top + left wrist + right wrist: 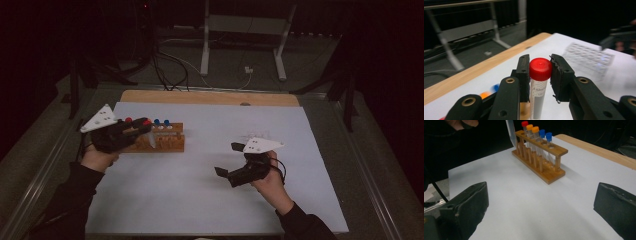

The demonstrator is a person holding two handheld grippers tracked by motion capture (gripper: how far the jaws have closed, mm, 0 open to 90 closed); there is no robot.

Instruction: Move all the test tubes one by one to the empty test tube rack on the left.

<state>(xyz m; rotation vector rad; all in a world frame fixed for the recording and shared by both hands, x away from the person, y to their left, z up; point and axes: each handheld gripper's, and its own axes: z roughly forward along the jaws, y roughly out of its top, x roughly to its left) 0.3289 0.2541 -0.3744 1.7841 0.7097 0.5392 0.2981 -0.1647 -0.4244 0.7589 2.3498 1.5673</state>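
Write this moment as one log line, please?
left gripper: shut on red-capped tube | rack: five tubes | right gripper: open, holds nothing

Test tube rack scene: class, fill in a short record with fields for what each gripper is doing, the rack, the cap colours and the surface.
left gripper: shut on the red-capped tube, held upright beside the rack
right gripper: open, holding nothing, apart from the rack
rack: wooden, standing on the white sheet
caps in rack: one red, two orange, two blue
surface: white sheet over a wooden table
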